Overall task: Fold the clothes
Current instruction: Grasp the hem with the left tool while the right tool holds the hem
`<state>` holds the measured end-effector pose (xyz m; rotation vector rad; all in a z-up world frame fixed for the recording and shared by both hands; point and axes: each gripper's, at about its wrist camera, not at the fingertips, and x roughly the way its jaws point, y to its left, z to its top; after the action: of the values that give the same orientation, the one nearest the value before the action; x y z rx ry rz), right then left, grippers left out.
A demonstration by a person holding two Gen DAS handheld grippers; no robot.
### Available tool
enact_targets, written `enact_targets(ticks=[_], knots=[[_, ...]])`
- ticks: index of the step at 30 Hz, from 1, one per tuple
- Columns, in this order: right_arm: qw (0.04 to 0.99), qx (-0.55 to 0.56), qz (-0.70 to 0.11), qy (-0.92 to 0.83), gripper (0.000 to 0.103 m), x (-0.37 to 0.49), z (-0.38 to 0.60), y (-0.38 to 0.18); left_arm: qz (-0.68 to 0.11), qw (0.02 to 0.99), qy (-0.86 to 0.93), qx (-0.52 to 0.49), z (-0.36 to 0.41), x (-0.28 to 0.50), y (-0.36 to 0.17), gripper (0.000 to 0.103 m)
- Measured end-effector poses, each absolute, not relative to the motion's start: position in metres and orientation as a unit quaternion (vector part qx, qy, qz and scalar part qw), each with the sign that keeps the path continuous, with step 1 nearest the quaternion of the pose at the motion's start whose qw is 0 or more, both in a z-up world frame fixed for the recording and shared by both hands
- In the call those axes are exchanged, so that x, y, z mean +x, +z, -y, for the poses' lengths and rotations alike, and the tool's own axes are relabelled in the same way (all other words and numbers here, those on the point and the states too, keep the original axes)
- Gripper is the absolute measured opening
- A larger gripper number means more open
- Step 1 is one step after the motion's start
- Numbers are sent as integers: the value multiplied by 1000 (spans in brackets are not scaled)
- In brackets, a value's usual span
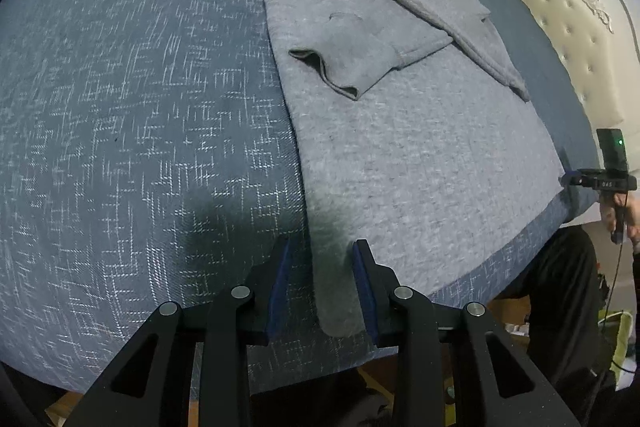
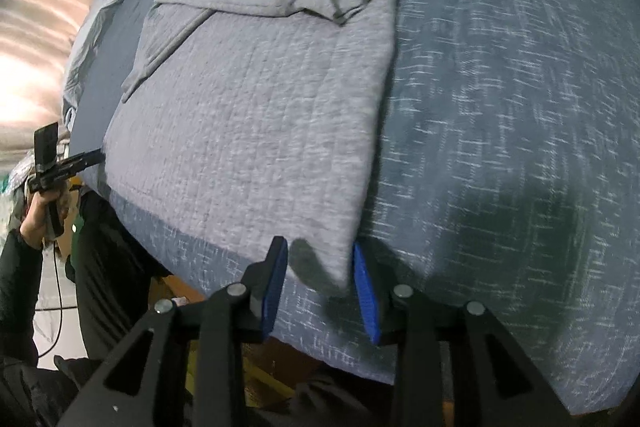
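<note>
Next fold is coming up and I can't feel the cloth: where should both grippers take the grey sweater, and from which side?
Take the grey sweater by its two near hem corners, coming from the bed's near edge. Each corner already lies flat between an open gripper's fingers: left gripper, right gripper.

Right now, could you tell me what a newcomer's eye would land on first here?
A large grey knitted garment lies flat across the dark blue white-flecked bedspread, both sleeves folded in over its body. Each bottom corner sits between open blue-padded fingers: the left gripper at one, the right gripper at the other.
</note>
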<state>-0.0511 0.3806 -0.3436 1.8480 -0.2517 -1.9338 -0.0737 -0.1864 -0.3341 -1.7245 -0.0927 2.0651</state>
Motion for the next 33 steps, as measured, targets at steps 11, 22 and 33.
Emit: enact_targets(ticks=[11,22,33], knots=[[248,647,64,-718,6,-53,-370,-330,2,252,737,-627,165,-66,-332,8],[261,601,79,-751,6,-79,-376,-284,-2,269,766,-584,161,-88,-282,4],[257,555,84,-787,6,-142,-389,-230,7,263,796,-545,156,-152,-230,4]])
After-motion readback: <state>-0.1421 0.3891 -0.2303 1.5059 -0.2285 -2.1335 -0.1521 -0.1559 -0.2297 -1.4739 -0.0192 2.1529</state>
